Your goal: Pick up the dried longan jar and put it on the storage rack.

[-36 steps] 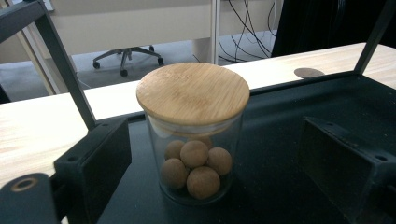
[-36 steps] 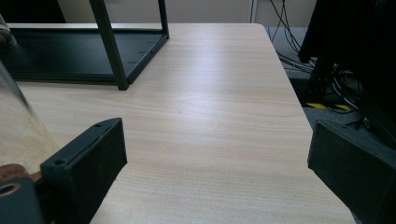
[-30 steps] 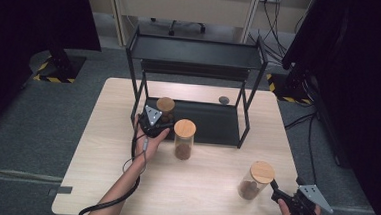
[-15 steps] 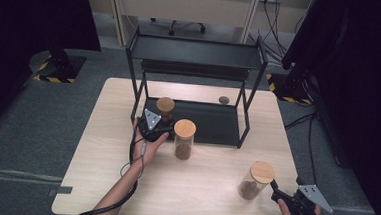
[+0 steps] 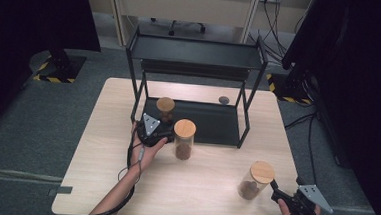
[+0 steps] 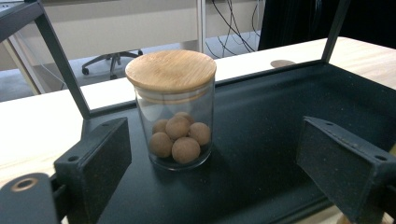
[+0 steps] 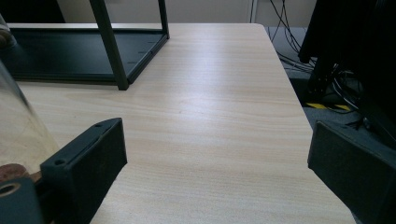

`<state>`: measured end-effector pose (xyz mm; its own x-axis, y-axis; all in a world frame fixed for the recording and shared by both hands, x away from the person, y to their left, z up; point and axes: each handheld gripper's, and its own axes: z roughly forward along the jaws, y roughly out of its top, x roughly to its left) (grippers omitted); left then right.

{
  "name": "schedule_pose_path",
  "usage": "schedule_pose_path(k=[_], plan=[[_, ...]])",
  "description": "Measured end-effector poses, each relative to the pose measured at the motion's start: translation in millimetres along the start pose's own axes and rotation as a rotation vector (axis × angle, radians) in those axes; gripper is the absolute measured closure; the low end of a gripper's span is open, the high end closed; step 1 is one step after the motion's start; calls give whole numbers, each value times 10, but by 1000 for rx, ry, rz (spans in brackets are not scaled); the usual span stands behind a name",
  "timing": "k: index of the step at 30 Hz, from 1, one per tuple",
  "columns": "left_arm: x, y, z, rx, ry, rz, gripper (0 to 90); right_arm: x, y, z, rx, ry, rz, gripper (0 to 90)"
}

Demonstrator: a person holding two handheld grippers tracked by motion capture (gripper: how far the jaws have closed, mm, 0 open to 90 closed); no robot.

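Note:
A glass jar (image 5: 166,109) with a bamboo lid and brown balls inside stands on the lower shelf of a black rack (image 5: 212,123). In the left gripper view the same jar (image 6: 175,112) sits ahead of the jaws, which stand wide apart and do not touch it. My left gripper (image 5: 161,127) is open at the shelf's front left edge. A second jar (image 5: 183,138) stands on the table just to its right. A third jar (image 5: 254,180) is near the front right, beside my open right gripper (image 5: 277,193); its glass wall (image 7: 14,126) lies outside the left jaw.
The wooden table (image 5: 203,198) carries the two-tier rack, whose top shelf (image 5: 197,52) overhangs the lower one. A small dark disc (image 5: 224,99) lies on the table behind the rack. Cables and dark stands sit on the floor past the right edge.
My left gripper has drawn back a little toward the person, away from the jar on the shelf. The jar and the right gripper have stayed put.

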<state>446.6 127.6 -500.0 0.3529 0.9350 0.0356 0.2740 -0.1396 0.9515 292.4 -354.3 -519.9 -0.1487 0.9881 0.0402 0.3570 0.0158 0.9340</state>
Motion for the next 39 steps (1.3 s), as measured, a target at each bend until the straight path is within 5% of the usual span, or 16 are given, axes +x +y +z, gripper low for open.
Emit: schedule_pose_path(k=[39], plan=[[-130, -158, -442, -20, -80, -13, 100, -5, 1, 0, 2, 1, 5, 48]])
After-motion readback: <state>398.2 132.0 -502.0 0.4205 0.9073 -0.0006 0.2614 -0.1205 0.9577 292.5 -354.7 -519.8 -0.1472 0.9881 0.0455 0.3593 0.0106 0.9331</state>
